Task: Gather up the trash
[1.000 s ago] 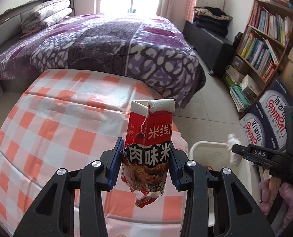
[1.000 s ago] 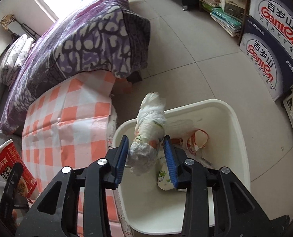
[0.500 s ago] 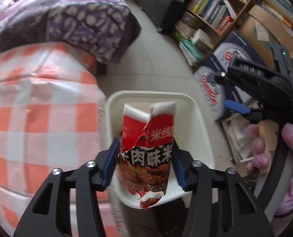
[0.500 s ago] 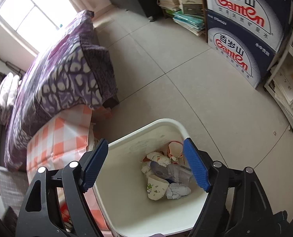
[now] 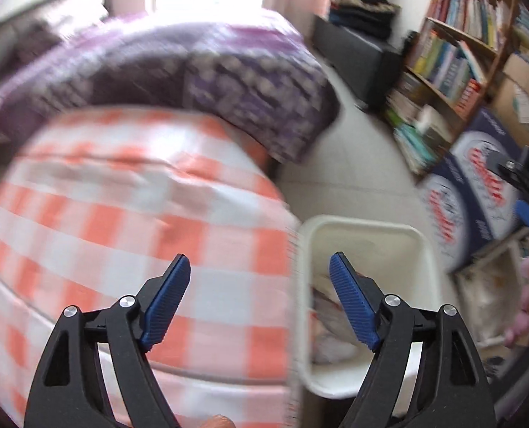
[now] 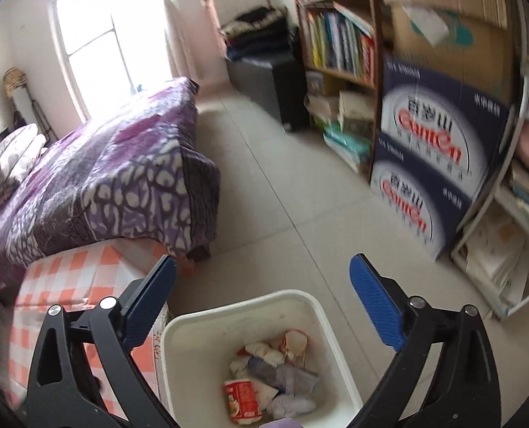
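Note:
A white trash bin [image 6: 179, 342] stands on the floor beside the checkered table. It holds crumpled wrappers and the red noodle packet [image 6: 241, 401]. The bin also shows in the left wrist view [image 5: 364, 223]. My left gripper [image 5: 259, 299] is open and empty, hovering over the table edge and the bin's left rim. My right gripper [image 6: 262, 306] is open and empty, above the bin. The left view is blurred by motion.
An orange-and-white checkered tablecloth [image 5: 122, 214] covers the table left of the bin. A bed with a purple quilt [image 6: 97, 185] lies behind. Blue water boxes [image 6: 428, 164] and a bookshelf [image 6: 339, 42] stand to the right. Tiled floor [image 6: 286, 178] runs between them.
My left gripper opened and dropped the red noodle packet into the bin, then swung back left. My right gripper let go of the crumpled tissue earlier and has lifted and tilted up.

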{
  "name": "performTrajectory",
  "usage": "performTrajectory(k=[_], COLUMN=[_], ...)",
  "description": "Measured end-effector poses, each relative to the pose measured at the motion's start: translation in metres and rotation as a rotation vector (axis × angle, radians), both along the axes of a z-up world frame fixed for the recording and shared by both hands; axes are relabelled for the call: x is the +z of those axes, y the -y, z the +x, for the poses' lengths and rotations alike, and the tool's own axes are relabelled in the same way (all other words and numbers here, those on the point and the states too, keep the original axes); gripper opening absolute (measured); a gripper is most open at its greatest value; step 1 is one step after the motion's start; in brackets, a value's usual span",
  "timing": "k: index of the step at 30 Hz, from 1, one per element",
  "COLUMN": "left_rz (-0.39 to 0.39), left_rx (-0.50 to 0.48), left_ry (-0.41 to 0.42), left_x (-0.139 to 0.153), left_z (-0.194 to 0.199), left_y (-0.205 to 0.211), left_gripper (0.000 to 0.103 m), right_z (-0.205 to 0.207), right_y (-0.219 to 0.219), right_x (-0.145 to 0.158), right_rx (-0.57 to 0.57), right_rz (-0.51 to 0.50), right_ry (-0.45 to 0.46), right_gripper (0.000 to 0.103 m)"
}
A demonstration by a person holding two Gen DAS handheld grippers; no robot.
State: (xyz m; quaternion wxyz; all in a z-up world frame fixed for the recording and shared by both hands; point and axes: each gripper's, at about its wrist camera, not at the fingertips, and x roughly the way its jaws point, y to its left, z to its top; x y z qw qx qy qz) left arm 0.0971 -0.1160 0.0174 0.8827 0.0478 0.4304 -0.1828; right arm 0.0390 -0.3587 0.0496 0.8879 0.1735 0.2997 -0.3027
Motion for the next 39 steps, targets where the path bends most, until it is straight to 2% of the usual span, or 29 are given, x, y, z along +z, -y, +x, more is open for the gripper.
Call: performTrajectory(k=[3, 5, 10, 16, 20, 25, 39], left_rz=[0.05, 0.06, 0.092, 0.149, 0.138, 0.114, 0.097], left_rx=[0.128, 0.189, 0.235, 0.296, 0.325, 0.338, 0.347], left_ry=[0.195, 0.284, 0.291, 0.388, 0.397, 0.368, 0.324], left_x=[0.022, 0.033, 0.035, 0.042, 0.047, 0.048, 0.041], left_z=[-0.008, -0.014, -0.011, -0.021, -0.022, -0.019, -0.013], left_y=[-0.022, -0.034, -0.053, -0.07, -0.079, -0.084, -0.086], left_gripper=[0.096, 0.096, 0.096, 0.096, 0.096, 0.096, 0.096], right_z=[0.005, 0.007, 0.014, 0.022, 0.023, 0.024, 0.025], right_y=[-0.025, -0.042, -0.081, -0.115, -0.132, -0.145, -0.146], right_x=[0.007, 0.01, 0.011, 0.004, 0.004, 0.003, 0.002], right_rx=[0.034, 0.039, 0.106, 0.177, 0.2, 0.227, 0.241], right_rz=[-0.06, -0.084, -0.152, -0.208, -0.257, -0.309, -0.302], right_ry=[0.018, 0.033, 0.046, 0.017, 0.03, 0.026, 0.021], right_gripper=[0.096, 0.096, 0.096, 0.096, 0.096, 0.096, 0.096])
